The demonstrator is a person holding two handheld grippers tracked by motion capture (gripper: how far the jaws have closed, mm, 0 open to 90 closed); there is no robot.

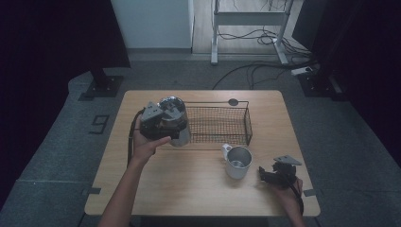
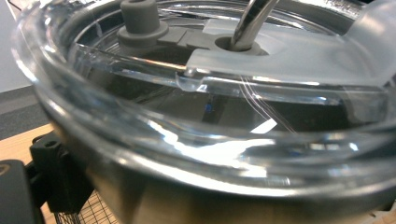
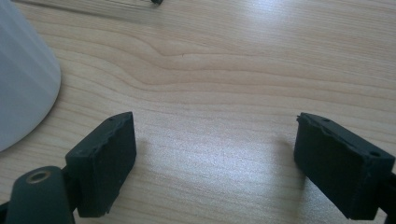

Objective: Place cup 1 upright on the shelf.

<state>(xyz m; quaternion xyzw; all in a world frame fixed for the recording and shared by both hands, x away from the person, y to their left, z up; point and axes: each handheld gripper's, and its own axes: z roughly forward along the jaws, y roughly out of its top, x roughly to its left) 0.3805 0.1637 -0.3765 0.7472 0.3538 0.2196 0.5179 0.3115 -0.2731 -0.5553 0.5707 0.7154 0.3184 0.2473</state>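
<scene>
The left gripper clamps a lidded steel tumbler at ten o'clock; the right gripper gapes wide beside a white enamel mug.

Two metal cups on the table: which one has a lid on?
The steel tumbler held by the left tongs at the wire basket's left end; it has a clear lid and straw. The handled mug stands open.
</scene>
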